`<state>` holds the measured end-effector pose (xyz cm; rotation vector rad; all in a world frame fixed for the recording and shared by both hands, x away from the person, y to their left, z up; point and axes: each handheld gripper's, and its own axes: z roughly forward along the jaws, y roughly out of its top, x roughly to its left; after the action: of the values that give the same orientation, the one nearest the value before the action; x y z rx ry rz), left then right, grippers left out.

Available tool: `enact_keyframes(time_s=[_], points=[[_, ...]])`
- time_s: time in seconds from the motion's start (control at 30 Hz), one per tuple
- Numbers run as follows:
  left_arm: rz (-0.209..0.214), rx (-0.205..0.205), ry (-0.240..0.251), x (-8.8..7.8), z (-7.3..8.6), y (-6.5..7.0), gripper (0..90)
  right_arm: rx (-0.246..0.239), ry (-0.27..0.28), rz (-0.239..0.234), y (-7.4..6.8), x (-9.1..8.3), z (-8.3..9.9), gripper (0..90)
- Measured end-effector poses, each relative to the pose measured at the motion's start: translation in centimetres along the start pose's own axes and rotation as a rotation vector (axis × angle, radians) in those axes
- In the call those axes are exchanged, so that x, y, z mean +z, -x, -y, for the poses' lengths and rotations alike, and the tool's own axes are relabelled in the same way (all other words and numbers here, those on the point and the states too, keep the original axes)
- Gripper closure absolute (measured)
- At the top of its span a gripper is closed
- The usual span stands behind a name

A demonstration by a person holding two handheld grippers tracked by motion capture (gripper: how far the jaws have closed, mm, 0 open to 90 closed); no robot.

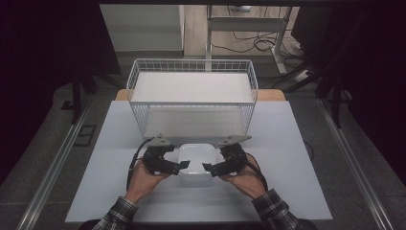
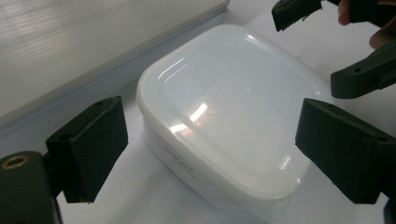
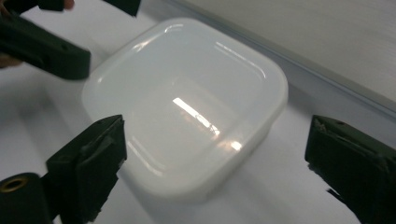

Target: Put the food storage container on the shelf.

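From above, the white plastic container (image 1: 195,163) sits on the table (image 1: 287,158) just before the wire basket (image 1: 191,96), the left gripper (image 1: 184,165) and right gripper (image 1: 207,167) flanking it, probably to lift it together. The left gripper view has the jaws spread, clear of its near corner. The right gripper view shows the same, nothing pinched.

the high view is dim, its corners and sides falling to black, with only the bench (image 1: 287,143) lit pale from overhead. in both claw views a white tub (image 2: 224,112) just ahead of the claw glares with bright streaks on its top, its far edge washed out. the near black jaws look soft and underexposed.
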<state>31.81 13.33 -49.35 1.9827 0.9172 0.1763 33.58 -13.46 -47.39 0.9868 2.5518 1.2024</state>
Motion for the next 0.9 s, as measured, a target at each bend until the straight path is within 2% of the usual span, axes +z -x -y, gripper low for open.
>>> enact_keyframes(time_s=[0.03, 0.13, 0.2, 0.3, 0.33, 0.37, 0.5, 0.57, 0.67, 0.7, 0.8, 0.83, 0.9], points=[[-0.006, 0.005, -0.01, 0.2, 0.2, -0.2, 8.9, 0.004, 0.006, -0.001, 0.1, 0.3, -0.1, 8.6], [0.009, -0.034, -0.026, 0.7, 1.2, -0.9, 8.9, 0.032, -0.006, -0.022, 0.5, 1.1, 0.0, 10.3], [0.054, -0.078, -0.013, 0.7, 1.5, -1.2, 11.7, 0.047, -0.026, -0.045, 0.8, 1.6, 0.3, 11.0], [0.115, -0.101, -0.011, 0.6, 1.8, -1.3, 19.2, 0.103, -0.033, -0.101, 1.1, 1.8, 0.8, 12.8], [0.115, -0.101, -0.011, 0.6, 1.8, -1.3, 24.3, 0.11, -0.037, -0.11, 1.2, 1.8, 0.9, 13.1], [0.151, -0.117, -0.018, 0.5, 2.0, -1.1, 26.6, 0.122, -0.042, -0.122, 1.2, 1.7, 1.0, 13.5], [0.183, -0.156, -0.038, -0.1, 2.5, -0.9, 33.9, 0.19, -0.074, -0.162, 1.3, 1.3, 1.5, 18.9], [0.189, -0.174, -0.036, -0.5, 2.8, -0.8, 39.8, 0.216, -0.085, -0.177, 1.4, 1.0, 1.8, 24.7], [0.157, -0.156, -0.025, -1.3, 2.8, -0.1, 51.0, 0.241, -0.1, -0.173, 1.2, 0.2, 2.0, 33.7], [0.142, -0.15, -0.019, -1.5, 2.7, 0.0, 56.8, 0.244, -0.093, -0.161, 1.1, -0.2, 2.1, 39.5], [0.136, -0.176, -0.01, -1.6, 2.7, 0.1, 62.0, 0.238, -0.061, -0.116, 0.8, -1.5, 2.1, 57.9], [0.135, -0.186, -0.004, -1.6, 2.6, 0.1, 63.2, 0.24, -0.044, -0.099, 0.7, -1.9, 2.1, 62.0], [0.12, -0.2, -0.004, -1.6, 2.6, 0.2, 66.0, 0.26, -0.04, -0.094, 0.7, -2.2, 2.1, 65.2]])
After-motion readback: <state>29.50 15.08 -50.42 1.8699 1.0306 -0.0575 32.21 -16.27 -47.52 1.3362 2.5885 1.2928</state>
